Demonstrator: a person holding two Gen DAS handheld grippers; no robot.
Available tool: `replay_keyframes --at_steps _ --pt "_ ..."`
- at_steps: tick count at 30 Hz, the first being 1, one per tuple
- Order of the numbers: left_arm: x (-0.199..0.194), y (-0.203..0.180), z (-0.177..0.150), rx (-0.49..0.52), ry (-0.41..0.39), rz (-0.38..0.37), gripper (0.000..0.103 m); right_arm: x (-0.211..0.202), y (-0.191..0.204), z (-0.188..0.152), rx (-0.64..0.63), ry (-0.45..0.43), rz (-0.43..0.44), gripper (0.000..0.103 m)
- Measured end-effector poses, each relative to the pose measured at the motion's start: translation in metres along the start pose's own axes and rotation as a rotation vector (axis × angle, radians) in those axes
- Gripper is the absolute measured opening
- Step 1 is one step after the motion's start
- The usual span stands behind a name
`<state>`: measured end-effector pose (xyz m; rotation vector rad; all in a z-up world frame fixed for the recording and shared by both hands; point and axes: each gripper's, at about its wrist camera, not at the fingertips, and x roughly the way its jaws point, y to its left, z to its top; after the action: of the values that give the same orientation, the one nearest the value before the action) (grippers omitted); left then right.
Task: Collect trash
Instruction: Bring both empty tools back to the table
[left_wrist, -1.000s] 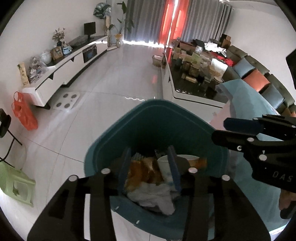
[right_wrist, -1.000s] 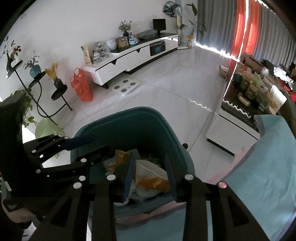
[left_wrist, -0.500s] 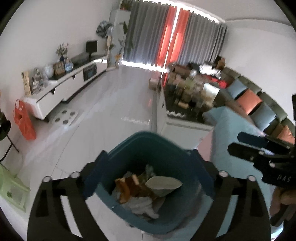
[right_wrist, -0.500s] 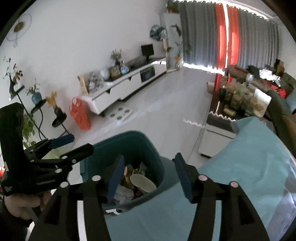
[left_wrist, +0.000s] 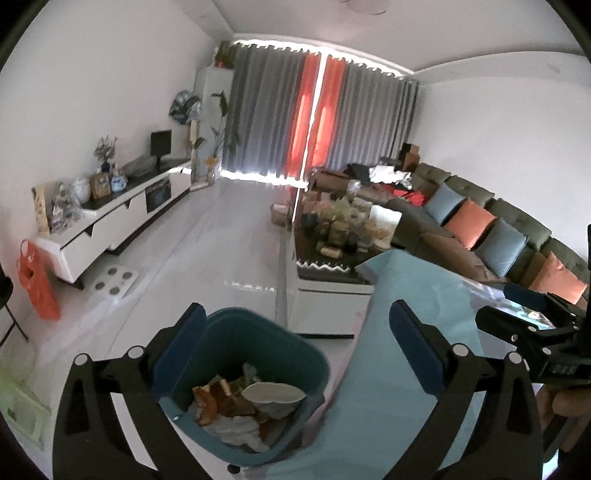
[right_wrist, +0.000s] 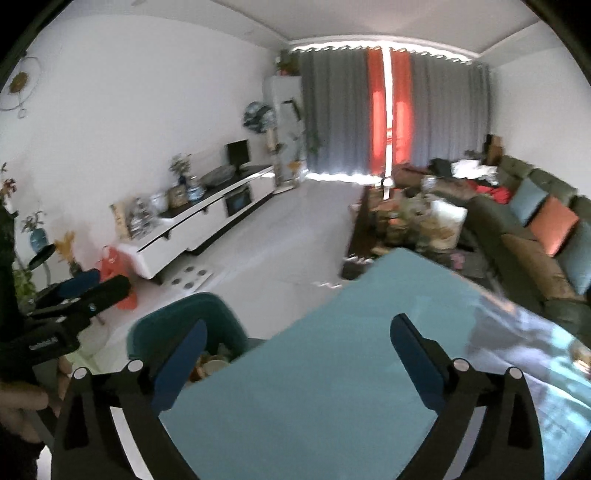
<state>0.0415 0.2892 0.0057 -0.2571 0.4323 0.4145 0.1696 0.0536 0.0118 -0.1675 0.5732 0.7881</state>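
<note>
The left gripper (left_wrist: 295, 343) hangs with its 2 black, angular fingers spread wide, blue rubbery pads (left_wrist: 413, 347) facing each other across an empty gap. Directly below and between those fingers sits the teal bin (left_wrist: 314, 354), a smooth plastic tub with rounded corners and a thick rolled rim. Inside lies the trash (left_wrist: 243, 406): crumpled white tissue toward the gripper, crinkled orange-brown wrappers on the left, and a pale, shallow paper bowl (left_wrist: 275, 393) tilted on top. Nothing is pinched in the left gripper.

To the right of the left gripper's fingers runs the table (left_wrist: 399, 369), covered by a flat, matte light-blue cloth whose far corner points away from the gripper. Beyond it, at the right edge, the right gripper (left_wrist: 517, 314) shows side-on as a black bolted frame.

From the right wrist view, the right gripper (right_wrist: 297, 354) is likewise spread wide and holds nothing. The light-blue table (right_wrist: 332, 369) fills the space under and ahead of its fingers, turning glossy and reflective toward the right. The bin (right_wrist: 155, 332) sits low to the left, partly behind the left pad (right_wrist: 181, 369), with scraps of trash just visible at its rim. Farther left, the left gripper (right_wrist: 88, 288) appears as a black frame with a blue tip.
</note>
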Motion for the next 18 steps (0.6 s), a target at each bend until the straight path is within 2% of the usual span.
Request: replay_keyframes --at_steps 8,18 --pt "-0.013 -0.059 -0.005 0.069 -0.011 -0.087 0.098 -0.049 -0.044 -0.023 0.051 -0.054 -0.139 0.096" --pt "-0.042 -0.143 -0.017 0.156 -0.05 -0.224 0.098 -0.13 -0.102 -0.064 0.188 -0.144 -0.342 0.096"
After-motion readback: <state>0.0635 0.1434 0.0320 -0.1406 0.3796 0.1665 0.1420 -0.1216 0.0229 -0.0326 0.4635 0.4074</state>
